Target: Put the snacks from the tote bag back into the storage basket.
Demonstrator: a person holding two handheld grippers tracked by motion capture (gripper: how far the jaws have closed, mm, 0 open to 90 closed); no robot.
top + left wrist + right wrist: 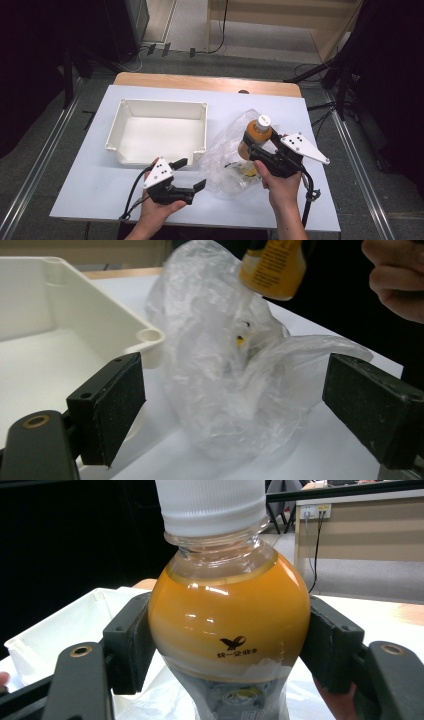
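We take the white tray [161, 131] as our landmark — it sits open-side up on the white table [90, 190], toward the far left.

To the right of the tray, our right gripper [257, 145] holds an orange bottle [256, 134] with a white cap [263, 120]. In the right gripper view the two black pads press against the bottle's [227, 625] round shoulder from either side, so the jaws stand fairly wide but clamped on it. The bottle stands about upright, cap [210, 502] on top, lifted clear of the table, its lower end still inside the mouth of a clear plastic bag [227, 155].

The bag lies crumpled on the table just to the right of the tray, near its front right corner. In the left gripper view the bag [225, 375] bulges up beside the tray's corner [145, 337], with the bottle's base [272, 270] above it; something small and yellow shows through the film, too blurred to name.

Our left gripper [192, 175] hovers in front of the tray's near wall, pointing right toward the bag. Its jaws are spread wide and hold nothing — the bag sits ahead of them, untouched.
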